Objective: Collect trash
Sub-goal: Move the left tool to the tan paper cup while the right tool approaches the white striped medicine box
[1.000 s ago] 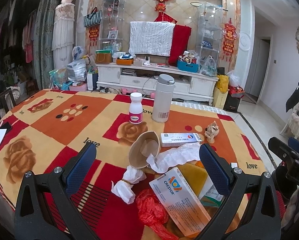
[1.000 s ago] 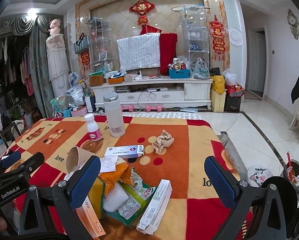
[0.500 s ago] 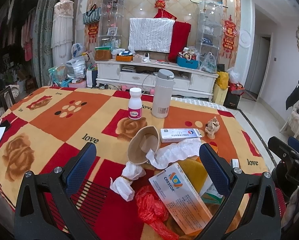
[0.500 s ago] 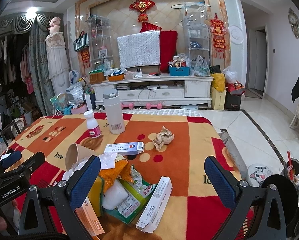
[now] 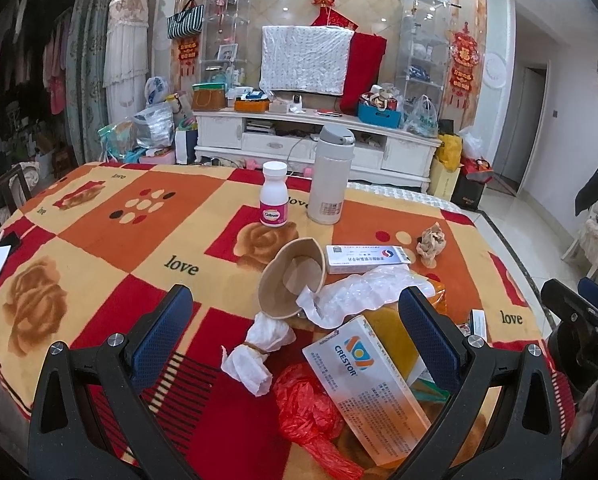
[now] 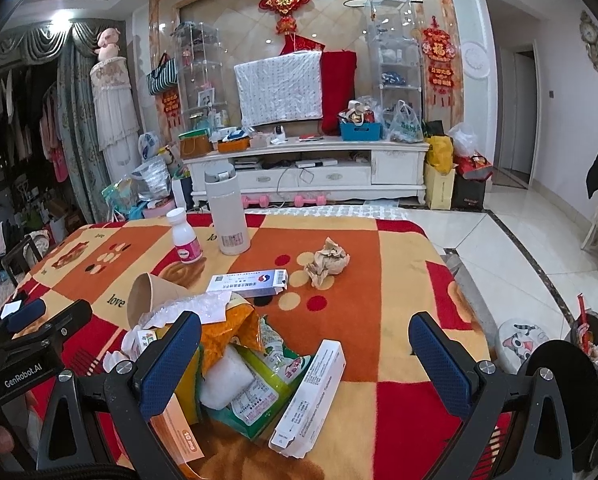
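Left wrist: tissue wad [image 5: 255,354] between open left gripper [image 5: 295,330] fingers

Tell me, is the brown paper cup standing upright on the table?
No, the paper cup lies tipped on its side, its open mouth facing the camera.

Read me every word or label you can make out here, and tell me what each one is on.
"CRESTOR": white and orange carton.
"Caltrate": white pill bottle, pink label.
"love": patterned red and orange table blanket.
"GenRobot.AI": left tool's black body.
"10": orange box end.
Blue and white flat box: print too small.
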Demonstrator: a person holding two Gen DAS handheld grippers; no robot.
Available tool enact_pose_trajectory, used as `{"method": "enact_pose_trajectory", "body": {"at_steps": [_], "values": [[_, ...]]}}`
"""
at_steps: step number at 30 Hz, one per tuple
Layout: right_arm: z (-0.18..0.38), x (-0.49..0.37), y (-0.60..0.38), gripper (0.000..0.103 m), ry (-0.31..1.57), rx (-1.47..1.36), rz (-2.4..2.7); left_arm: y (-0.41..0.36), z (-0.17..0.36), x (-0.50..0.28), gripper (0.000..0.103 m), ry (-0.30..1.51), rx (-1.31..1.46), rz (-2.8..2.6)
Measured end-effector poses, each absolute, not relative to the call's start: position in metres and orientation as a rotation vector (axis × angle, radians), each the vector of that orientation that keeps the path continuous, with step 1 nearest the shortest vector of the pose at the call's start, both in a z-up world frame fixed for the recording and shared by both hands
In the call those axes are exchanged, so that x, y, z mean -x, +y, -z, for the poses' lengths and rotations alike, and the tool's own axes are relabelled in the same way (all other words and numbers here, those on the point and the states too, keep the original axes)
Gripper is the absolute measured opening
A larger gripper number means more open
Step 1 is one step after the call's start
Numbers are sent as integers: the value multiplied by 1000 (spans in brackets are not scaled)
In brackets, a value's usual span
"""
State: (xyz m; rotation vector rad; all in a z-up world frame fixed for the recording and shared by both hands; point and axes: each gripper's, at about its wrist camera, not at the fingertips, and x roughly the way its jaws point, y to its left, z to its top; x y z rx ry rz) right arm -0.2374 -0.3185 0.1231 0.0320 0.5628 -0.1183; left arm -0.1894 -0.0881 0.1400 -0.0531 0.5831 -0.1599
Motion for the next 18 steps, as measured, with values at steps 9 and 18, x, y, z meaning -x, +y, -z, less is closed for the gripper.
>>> {"method": "enact_pose_trajectory", "body": {"at_steps": [9,18], "values": [[-111,236,-322,103,564,-3,110,-81,-131,186,102,619,72,161],[-96,235,-325,103,614,-8,95,-71,-118,183,102,667,62,150]]}}
